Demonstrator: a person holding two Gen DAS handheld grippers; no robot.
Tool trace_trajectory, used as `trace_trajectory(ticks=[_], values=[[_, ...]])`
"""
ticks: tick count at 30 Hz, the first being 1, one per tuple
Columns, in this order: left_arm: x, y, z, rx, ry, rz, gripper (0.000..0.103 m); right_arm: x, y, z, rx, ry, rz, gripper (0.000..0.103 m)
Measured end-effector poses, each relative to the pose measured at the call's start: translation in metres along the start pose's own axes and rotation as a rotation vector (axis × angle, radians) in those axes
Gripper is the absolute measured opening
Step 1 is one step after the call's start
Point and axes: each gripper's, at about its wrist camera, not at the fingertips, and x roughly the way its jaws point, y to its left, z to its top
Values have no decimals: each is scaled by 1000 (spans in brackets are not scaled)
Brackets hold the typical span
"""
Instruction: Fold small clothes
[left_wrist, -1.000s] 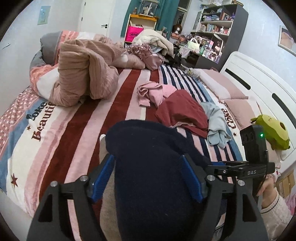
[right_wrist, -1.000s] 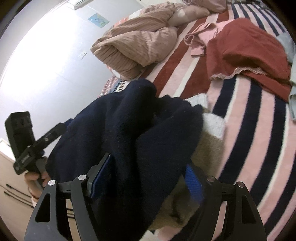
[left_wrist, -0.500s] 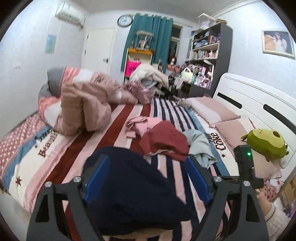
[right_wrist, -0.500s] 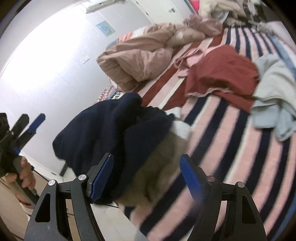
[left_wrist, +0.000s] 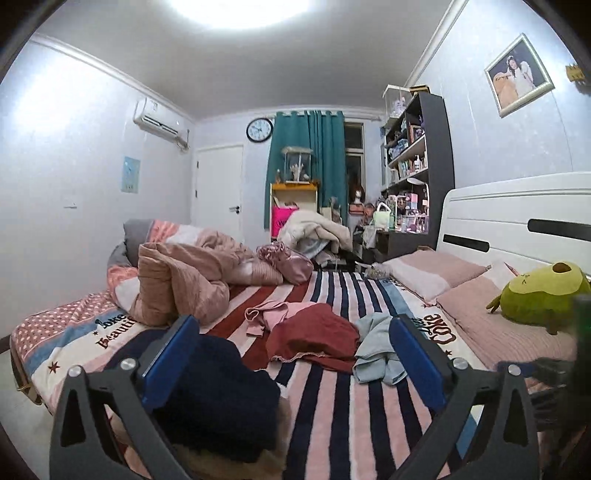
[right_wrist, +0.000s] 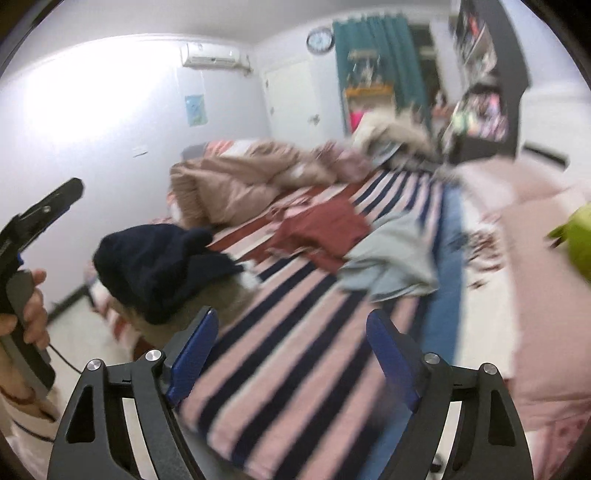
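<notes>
A folded navy garment (left_wrist: 221, 398) lies on a beige one at the near corner of the striped bed (left_wrist: 332, 424). My left gripper (left_wrist: 291, 354) is opening wide; the navy garment sits beside its left pad, not pressed. My right gripper (right_wrist: 291, 350) is also opening, with only striped blanket between its fingers. From the right wrist, the navy garment (right_wrist: 159, 266) lies to the left. Further left a hand holds the left gripper (right_wrist: 59, 199). A dark red garment (left_wrist: 314, 339), a pink one (left_wrist: 273, 312) and a light blue one (left_wrist: 376, 350) lie crumpled mid-bed.
A bunched pink-brown duvet (left_wrist: 177, 284) fills the far left of the bed. Pink pillows (left_wrist: 436, 273) and a green plush toy (left_wrist: 543, 291) lie by the white headboard (left_wrist: 517, 221). A dark shelf unit (left_wrist: 417, 170) stands behind. Floor shows past the bed's left edge.
Both grippers have let go of the navy garment, which now rests on the bed corner. Both have drawn back and tilted up, and their jaws have widened.
</notes>
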Motion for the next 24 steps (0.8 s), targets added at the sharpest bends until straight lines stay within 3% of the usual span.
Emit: trace_trajectory(ticks=[1, 4, 10, 24], values=[[-3, -6, -3, 2, -7, 13, 102, -11, -2, -4, -9, -17, -27, 80], [-7, -23, -10, 20, -20, 36, 102, -39, -4, -13, -33, -77, -92, 94], [-10, -43, -20, 52, -1, 14, 102, -70, 4, -25, -96, -181, -173, 103], [-14, -59, -27, 72, 11, -12, 102, -91, 10, -26, -103, -253, -198, 103]])
